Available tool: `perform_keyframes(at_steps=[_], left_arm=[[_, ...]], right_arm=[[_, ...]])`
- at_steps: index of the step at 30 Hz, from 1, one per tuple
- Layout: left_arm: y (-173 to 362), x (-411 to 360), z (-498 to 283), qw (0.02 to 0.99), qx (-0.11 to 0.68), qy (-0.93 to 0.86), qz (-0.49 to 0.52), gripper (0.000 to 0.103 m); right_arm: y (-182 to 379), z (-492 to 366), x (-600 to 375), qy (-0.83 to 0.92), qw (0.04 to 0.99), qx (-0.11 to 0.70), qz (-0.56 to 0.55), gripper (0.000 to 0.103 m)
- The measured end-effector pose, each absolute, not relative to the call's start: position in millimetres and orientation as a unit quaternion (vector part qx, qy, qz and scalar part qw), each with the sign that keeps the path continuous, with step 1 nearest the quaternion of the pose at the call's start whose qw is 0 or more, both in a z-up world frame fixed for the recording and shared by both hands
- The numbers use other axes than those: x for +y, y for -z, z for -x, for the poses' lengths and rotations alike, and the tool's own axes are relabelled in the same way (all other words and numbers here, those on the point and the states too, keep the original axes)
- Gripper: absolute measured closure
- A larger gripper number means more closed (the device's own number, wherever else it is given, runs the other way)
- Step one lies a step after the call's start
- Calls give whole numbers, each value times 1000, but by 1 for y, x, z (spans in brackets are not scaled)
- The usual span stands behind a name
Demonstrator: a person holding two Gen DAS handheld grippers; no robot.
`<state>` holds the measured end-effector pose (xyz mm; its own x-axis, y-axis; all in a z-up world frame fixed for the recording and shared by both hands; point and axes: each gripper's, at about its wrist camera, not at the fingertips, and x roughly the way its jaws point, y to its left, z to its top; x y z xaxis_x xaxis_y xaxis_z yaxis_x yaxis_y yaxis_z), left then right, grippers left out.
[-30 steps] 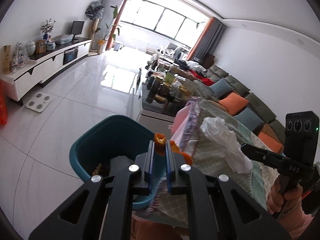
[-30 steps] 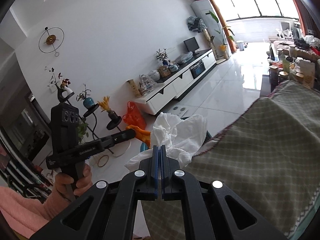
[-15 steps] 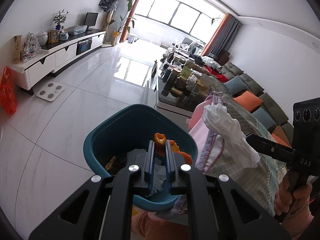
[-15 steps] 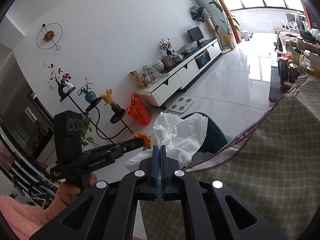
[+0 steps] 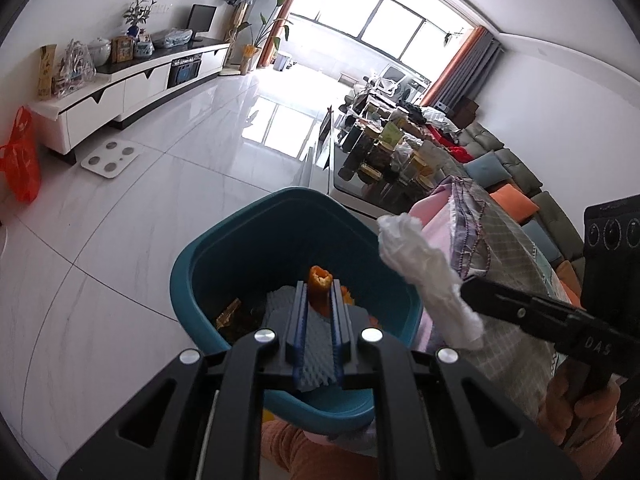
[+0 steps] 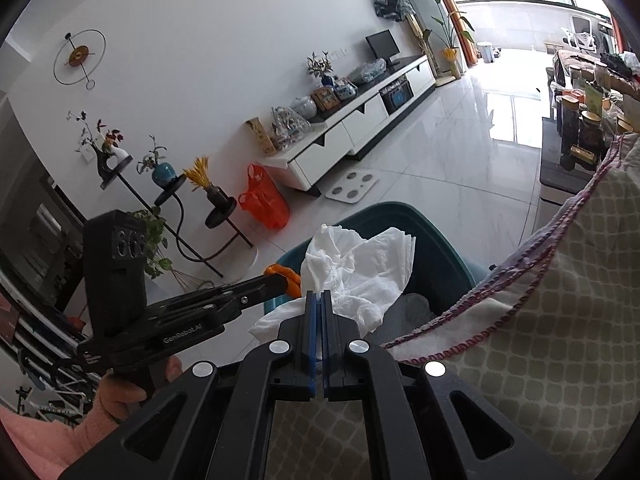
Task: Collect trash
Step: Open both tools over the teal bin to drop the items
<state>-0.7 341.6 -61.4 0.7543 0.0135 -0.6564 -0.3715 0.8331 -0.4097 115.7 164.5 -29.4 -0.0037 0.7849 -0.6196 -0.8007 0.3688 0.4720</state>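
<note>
We hold our left gripper point(image 5: 319, 294) over the teal plastic trash bin point(image 5: 208, 248), which stands on the glossy white tiled floor point(image 5: 132, 216) beside the table draped in a grey-green checked cloth with a purple stitched edge point(image 5: 508, 248). Its two blue-padded fingers point(image 5: 299, 308) pinch a curled piece of orange peel point(image 5: 319, 284), which sticks up between them directly above the bin's opening. Inside the bin we see a grey dimpled foam sheet point(image 5: 280, 300), a brown scrap point(image 5: 229, 311) and more orange bits by the far finger.

Our right gripper point(image 6: 319, 300) has its blue pads pressed together on a crumpled white paper tissue point(image 6: 360, 264). From the right wrist view the tissue billows out ahead of the fingertips, just in front of the bin's rim and beside the hanging edge of the cloth. From the left wrist view the same tissue appears as a white wad next to the bin's right rim, in front of the cloth's corner, not yet over the opening as far as we can tell.

A hand in a pink sleeve point(image 6: 116, 392) grips the left tool's handle. Beyond the bin lie a white bathroom scale point(image 5: 111, 158), an orange plastic bag point(image 5: 22, 160) and a long white low cabinet point(image 5: 120, 92).
</note>
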Motion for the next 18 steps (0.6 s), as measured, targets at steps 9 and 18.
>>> perform_keyframes(at_steps=[9,18], left_arm=[[71,345,-4,891,335,-109,288,77],[58,330,2,903,315,-78,281,68]], right_arm=[[42,-124,171,-539,707,458,9,90],[26,-118,144,-547,717,432,-3,82]])
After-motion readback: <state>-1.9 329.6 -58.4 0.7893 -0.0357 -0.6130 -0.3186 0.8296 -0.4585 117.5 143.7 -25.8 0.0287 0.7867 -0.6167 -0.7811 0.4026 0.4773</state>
